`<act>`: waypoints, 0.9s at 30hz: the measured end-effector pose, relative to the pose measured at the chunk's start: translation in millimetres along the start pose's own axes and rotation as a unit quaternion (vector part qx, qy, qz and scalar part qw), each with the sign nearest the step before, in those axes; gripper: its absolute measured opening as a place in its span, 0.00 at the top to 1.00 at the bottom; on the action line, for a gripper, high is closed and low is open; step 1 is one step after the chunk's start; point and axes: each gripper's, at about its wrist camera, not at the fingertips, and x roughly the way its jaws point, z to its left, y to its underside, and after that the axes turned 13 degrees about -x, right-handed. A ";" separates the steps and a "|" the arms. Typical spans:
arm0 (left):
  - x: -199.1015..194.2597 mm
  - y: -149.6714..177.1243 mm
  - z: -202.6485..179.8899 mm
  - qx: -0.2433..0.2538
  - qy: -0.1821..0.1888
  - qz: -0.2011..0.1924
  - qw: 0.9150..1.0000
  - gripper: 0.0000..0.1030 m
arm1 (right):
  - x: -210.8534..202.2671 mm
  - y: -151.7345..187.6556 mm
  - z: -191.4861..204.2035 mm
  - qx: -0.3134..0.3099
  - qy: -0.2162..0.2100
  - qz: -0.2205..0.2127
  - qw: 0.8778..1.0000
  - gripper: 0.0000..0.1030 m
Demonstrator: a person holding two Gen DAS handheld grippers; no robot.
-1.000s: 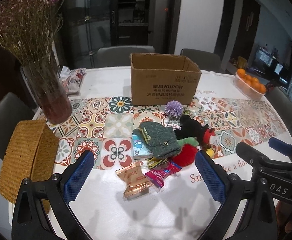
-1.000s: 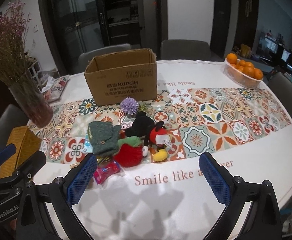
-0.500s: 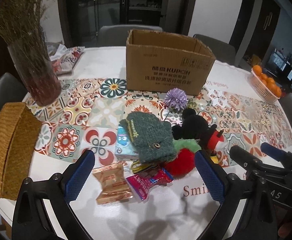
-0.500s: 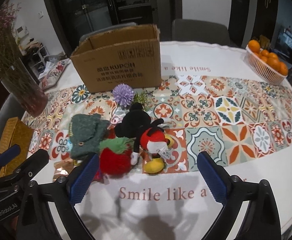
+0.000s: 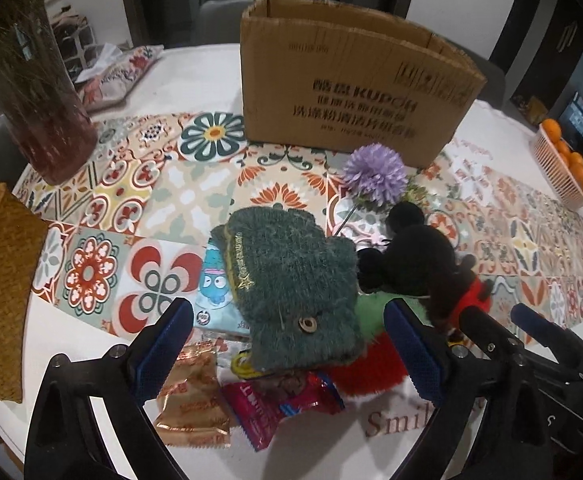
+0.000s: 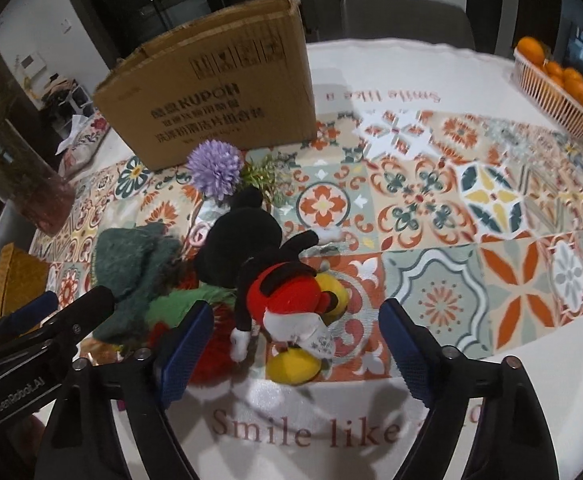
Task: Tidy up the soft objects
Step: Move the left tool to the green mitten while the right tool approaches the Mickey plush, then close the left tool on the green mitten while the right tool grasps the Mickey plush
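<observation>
Left gripper (image 5: 287, 344), spread and narrowing, frames the green mitten (image 5: 291, 292); right gripper (image 6: 295, 344), likewise narrowing, frames the mouse plush (image 6: 279, 280) near the table's (image 6: 491, 400) front edge (pinch one item only).

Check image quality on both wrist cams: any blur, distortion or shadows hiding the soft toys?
Left wrist: strong fisheye bowing and dark corners; the green knit mitten is sharp, while the cardboard box print looks slightly soft. Right wrist: same vignette; the mouse plush is clear, gripper shadows fall on the white tablecloth in front of it, and the orange basket at the edge is smeared.
</observation>
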 end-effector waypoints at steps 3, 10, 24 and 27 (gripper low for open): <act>11.6 -1.7 -1.5 -0.001 -0.007 0.008 1.000 0.06 | 13.3 -1.7 -3.7 0.003 -0.008 0.012 1.000 0.20; 36.5 -5.5 -3.8 -0.003 -0.015 0.029 0.999 0.14 | 32.2 -5.1 -7.8 0.008 -0.021 0.025 0.999 0.21; 37.6 -4.3 1.0 0.009 0.007 0.033 0.999 0.50 | 43.6 -6.2 0.2 0.012 -0.047 0.028 0.998 0.47; 30.4 -4.2 2.8 0.010 0.018 0.027 0.999 0.56 | 36.4 -5.7 4.0 0.010 -0.044 0.019 0.999 0.48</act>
